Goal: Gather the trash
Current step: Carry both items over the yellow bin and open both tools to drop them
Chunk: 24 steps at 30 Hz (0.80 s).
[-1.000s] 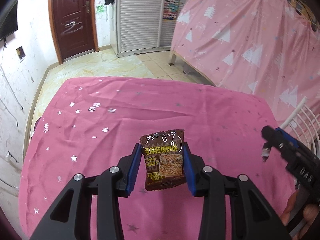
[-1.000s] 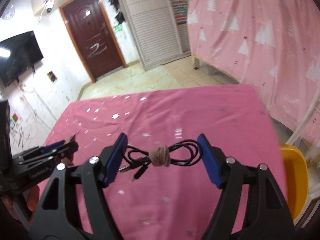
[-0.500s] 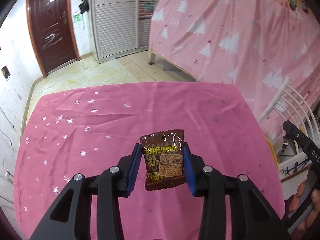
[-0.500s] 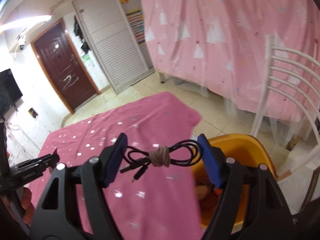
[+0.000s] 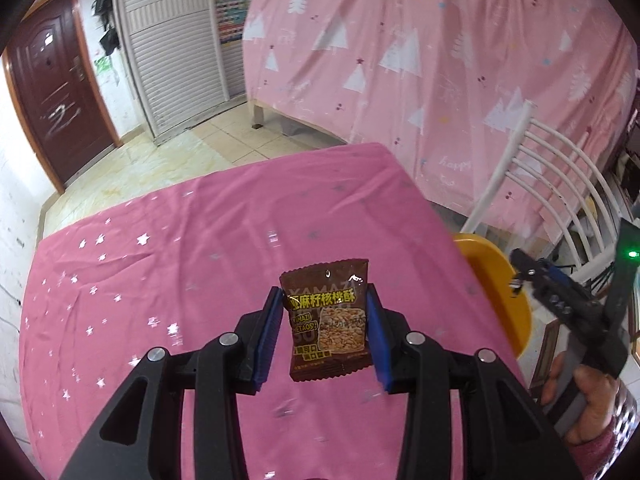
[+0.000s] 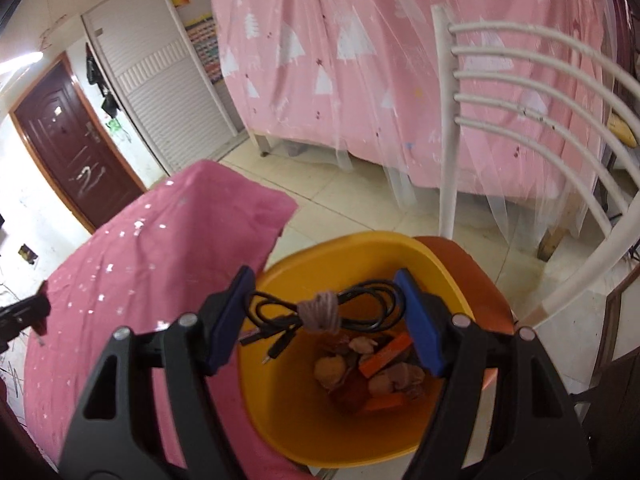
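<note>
My left gripper [image 5: 325, 334] is shut on a brown snack packet [image 5: 328, 325], held upright above the pink starred tablecloth [image 5: 160, 264]. My right gripper [image 6: 326, 318] is shut on a coiled black cable [image 6: 320, 312] tied with a beige band, and it hangs over the open yellow bin [image 6: 304, 400]. The bin holds several pieces of brown and orange rubbish. In the left wrist view the right gripper [image 5: 520, 276] shows at the right edge, above the yellow bin [image 5: 496, 280] beside the table.
A white slatted chair [image 6: 520, 120] with an orange seat stands right behind the bin. A pink tree-patterned curtain [image 5: 440, 60] hangs beyond. The table's right edge [image 6: 276, 232] meets the bin. A hand [image 5: 588, 412] grips the right tool's handle.
Both grippers have swung to the right across the table with their loads. The right one has left the tabletop and now hangs over the yellow bin; the left one nears the table's right edge.
</note>
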Each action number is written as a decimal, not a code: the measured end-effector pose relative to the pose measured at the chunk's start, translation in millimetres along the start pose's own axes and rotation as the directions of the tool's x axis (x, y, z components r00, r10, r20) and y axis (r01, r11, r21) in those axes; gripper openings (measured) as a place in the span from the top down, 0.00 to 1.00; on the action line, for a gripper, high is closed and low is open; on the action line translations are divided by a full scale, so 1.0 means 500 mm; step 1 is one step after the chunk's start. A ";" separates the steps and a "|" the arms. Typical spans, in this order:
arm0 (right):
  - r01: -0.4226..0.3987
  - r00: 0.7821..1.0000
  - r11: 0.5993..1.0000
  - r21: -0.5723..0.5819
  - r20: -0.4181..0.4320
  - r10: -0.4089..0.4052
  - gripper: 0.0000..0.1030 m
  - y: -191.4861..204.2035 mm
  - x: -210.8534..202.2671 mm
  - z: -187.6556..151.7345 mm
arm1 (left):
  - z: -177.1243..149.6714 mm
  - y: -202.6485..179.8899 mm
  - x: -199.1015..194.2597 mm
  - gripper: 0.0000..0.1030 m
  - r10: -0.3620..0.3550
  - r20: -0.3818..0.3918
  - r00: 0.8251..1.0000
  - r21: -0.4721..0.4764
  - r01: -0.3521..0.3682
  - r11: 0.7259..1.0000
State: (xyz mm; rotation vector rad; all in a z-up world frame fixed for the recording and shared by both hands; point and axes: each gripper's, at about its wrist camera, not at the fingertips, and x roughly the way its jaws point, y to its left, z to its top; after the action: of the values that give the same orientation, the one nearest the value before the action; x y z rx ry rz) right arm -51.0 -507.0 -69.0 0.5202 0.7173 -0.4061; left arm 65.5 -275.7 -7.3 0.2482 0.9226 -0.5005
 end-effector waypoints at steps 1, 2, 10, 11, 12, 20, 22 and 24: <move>-0.001 1.000 1.000 0.002 -0.008 0.001 0.32 -0.004 0.005 -0.001 | 0.002 -0.011 0.003 0.66 -0.003 -0.003 1.000 0.006 0.003 1.000; -0.001 1.000 1.000 0.001 -0.014 0.001 0.31 -0.007 0.008 -0.002 | 0.007 -0.026 0.007 0.67 -0.009 -0.008 1.000 0.017 0.009 1.000; -0.057 0.998 0.995 0.079 0.023 0.056 0.20 -0.060 -0.016 0.009 | 0.025 -0.122 0.012 0.67 -0.040 -0.019 0.999 0.064 0.041 0.997; -0.066 0.997 0.994 0.088 0.033 0.063 0.20 -0.068 -0.022 0.012 | 0.024 -0.137 0.012 0.66 -0.048 -0.024 0.999 0.082 0.050 0.995; -0.078 0.996 0.992 0.098 0.039 0.075 0.20 -0.075 -0.026 0.014 | 0.026 -0.158 0.011 0.66 -0.057 -0.022 0.998 0.105 0.059 0.993; -0.039 0.995 0.982 0.183 0.094 0.022 0.20 -0.126 -0.056 0.018 | 0.045 -0.285 0.053 0.66 -0.220 -0.114 0.969 0.208 0.240 0.948; -0.029 0.994 0.976 0.215 0.105 0.006 0.20 -0.143 -0.058 0.016 | 0.041 -0.313 0.082 0.66 -0.230 -0.131 0.964 0.252 0.256 0.933; -0.022 0.994 0.970 0.241 0.112 -0.005 0.20 -0.155 -0.062 0.014 | 0.047 -0.336 0.122 0.66 -0.223 -0.174 0.959 0.264 0.264 0.928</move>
State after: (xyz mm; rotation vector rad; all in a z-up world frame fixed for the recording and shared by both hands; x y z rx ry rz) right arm -108.9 -567.8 -66.3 0.7247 0.5596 -0.5147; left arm 26.1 -448.1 -41.8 0.4379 1.0243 -0.8590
